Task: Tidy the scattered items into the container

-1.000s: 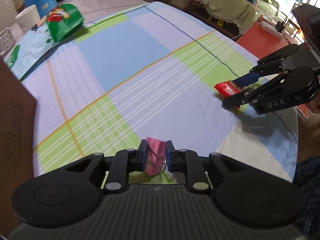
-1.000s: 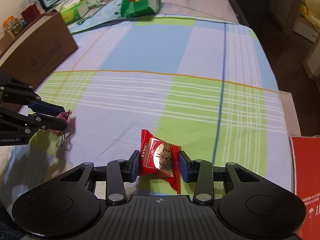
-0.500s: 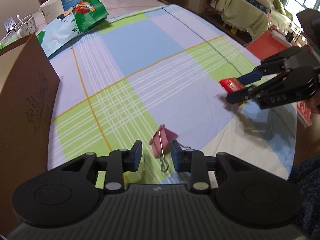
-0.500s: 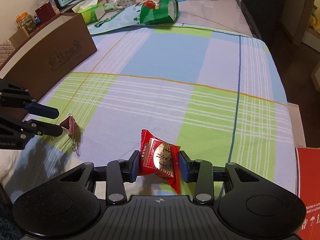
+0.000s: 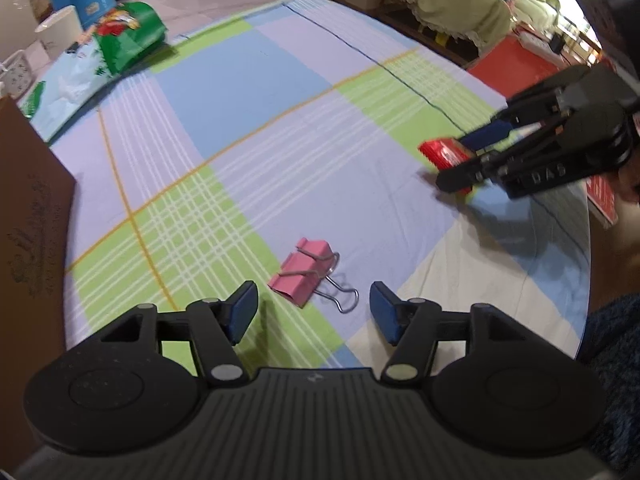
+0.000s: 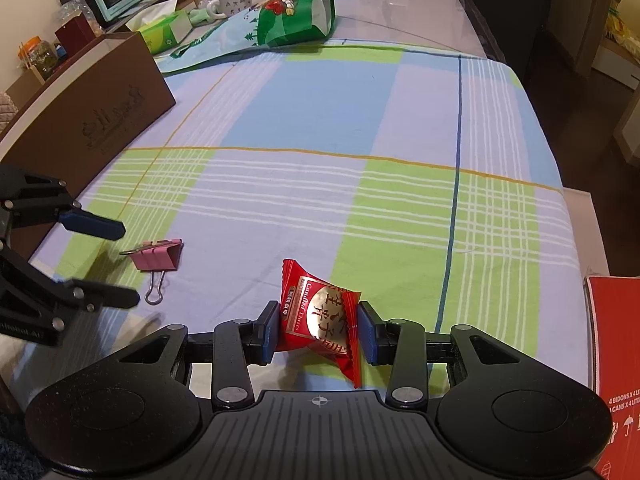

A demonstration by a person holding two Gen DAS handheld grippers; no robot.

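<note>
Left gripper [image 5: 313, 309] hangs wide open over the pink clip [image 5: 303, 277] lying on the cloth, right gripper [image 6: 318, 332] pinches the candy [image 6: 320, 320] by its slick wrapper, so it could slide out before reaching the box [image 6: 86, 114].

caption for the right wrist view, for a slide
Right tool grips red candy packet; pink binder clip lies on checked cloth.

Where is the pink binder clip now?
The pink binder clip lies on the checked cloth, just ahead of the open left gripper and not held. In the right wrist view it is left of the red candy packet.
</note>
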